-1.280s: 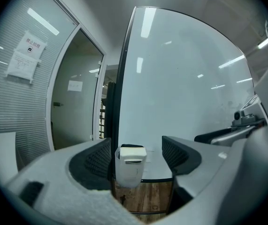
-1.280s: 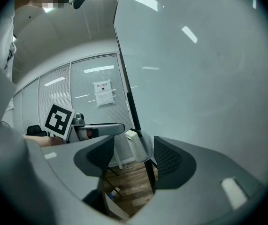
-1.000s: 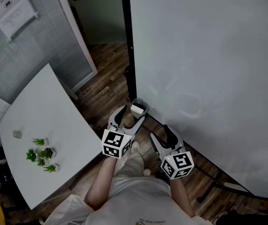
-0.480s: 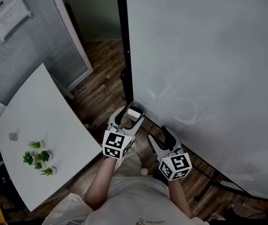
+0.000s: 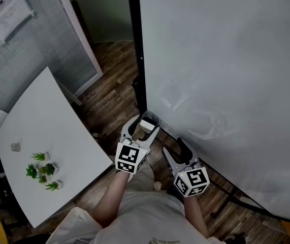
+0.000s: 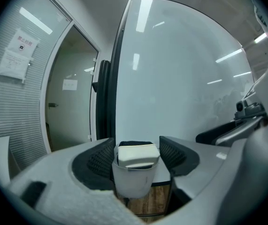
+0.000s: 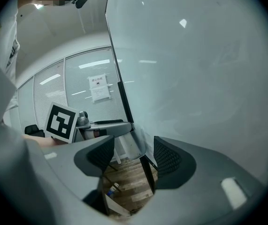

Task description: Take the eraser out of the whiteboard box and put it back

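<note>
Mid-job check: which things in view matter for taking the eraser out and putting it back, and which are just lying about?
Part of the job:
- eraser
- whiteboard box, holding the eraser
- left tool: jaws have just been closing, one on either side of the eraser, not yet gripping
- right tool: open, empty

Lying about:
- white table
- small plants
- wall notice

Eraser (image 6: 137,154) in box (image 6: 133,184) at left edge of whiteboard (image 6: 180,78).

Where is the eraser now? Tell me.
In the left gripper view the eraser sits in the translucent box at the whiteboard's bottom left corner, between the left gripper's open jaws, which have just been closing.
</note>
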Demonstrator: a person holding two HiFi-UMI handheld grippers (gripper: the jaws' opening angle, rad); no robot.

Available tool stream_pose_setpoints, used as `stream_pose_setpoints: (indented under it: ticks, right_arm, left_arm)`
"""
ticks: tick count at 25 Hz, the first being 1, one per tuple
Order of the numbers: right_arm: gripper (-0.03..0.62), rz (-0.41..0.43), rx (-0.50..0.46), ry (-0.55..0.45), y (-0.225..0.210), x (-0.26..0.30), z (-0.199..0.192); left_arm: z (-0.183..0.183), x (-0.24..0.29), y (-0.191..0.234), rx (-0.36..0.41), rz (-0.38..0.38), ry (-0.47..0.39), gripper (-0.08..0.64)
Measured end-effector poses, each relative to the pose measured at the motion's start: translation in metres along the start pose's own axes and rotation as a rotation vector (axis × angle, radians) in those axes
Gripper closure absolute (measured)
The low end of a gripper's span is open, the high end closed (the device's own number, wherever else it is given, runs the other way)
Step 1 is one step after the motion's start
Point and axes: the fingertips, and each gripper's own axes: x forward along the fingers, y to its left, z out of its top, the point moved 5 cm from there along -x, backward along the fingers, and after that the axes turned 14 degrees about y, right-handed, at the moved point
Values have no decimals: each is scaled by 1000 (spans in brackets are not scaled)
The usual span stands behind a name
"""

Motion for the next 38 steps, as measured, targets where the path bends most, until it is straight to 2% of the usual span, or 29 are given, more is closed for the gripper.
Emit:
stream_pose_setpoints:
  ticks: [12,38]
  right_arm:
    - [325,-4,13,6,-7,1,0]
    - [330,-2,42,-8,-8,-4,-1]
  left_arm:
    - [4,8,0,15,18,-17,291]
    - [2,8,0,29,39,-27,291]
